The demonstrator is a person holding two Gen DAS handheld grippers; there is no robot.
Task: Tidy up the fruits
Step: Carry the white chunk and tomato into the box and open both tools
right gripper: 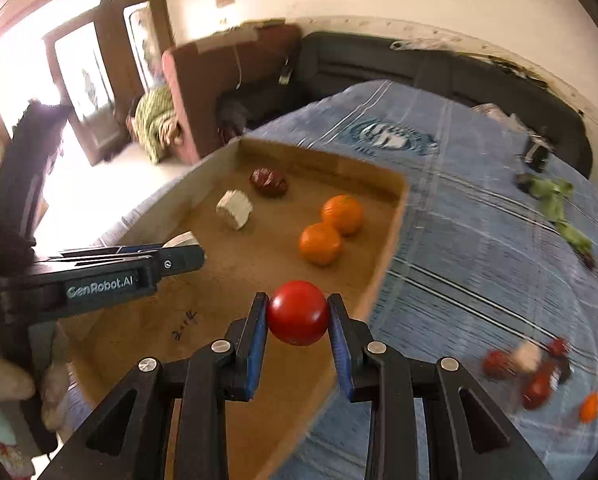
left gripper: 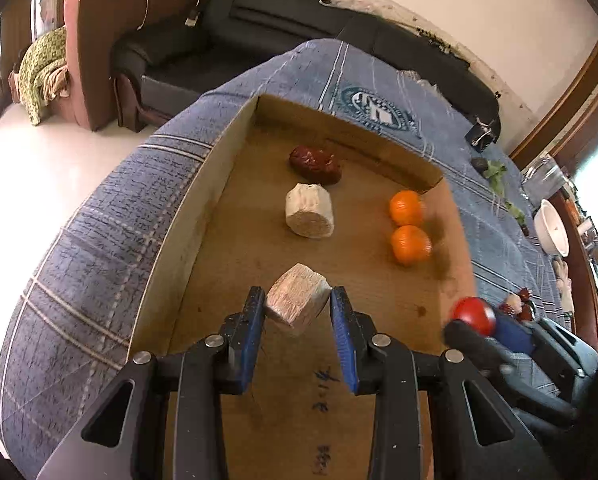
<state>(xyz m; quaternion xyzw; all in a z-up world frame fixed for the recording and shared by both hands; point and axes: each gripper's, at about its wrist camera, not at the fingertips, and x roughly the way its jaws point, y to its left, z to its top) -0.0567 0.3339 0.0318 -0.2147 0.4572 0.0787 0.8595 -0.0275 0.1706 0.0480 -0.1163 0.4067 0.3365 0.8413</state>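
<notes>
A shallow cardboard tray [left gripper: 203, 216] [right gripper: 391, 216] lies on a blue plaid cloth. In it lie a dark red date [left gripper: 315, 164] [right gripper: 268, 181], a pale chunk [left gripper: 309, 210] [right gripper: 235, 209] and two oranges [left gripper: 409, 224] [right gripper: 331, 228]. My left gripper [left gripper: 298, 312] is shut on a second pale chunk [left gripper: 297, 304] just above the tray floor; it also shows in the right wrist view [right gripper: 179, 256]. My right gripper [right gripper: 298, 314] is shut on a red tomato [right gripper: 298, 312] [left gripper: 474, 315] over the tray's near right edge.
Loose fruits [right gripper: 531, 368] lie on the cloth to the right of the tray. Green leaves [right gripper: 555, 204] and a white bowl [left gripper: 554, 227] sit further right. A black sofa [left gripper: 283, 28] and a brown armchair [left gripper: 99, 40] stand behind the table.
</notes>
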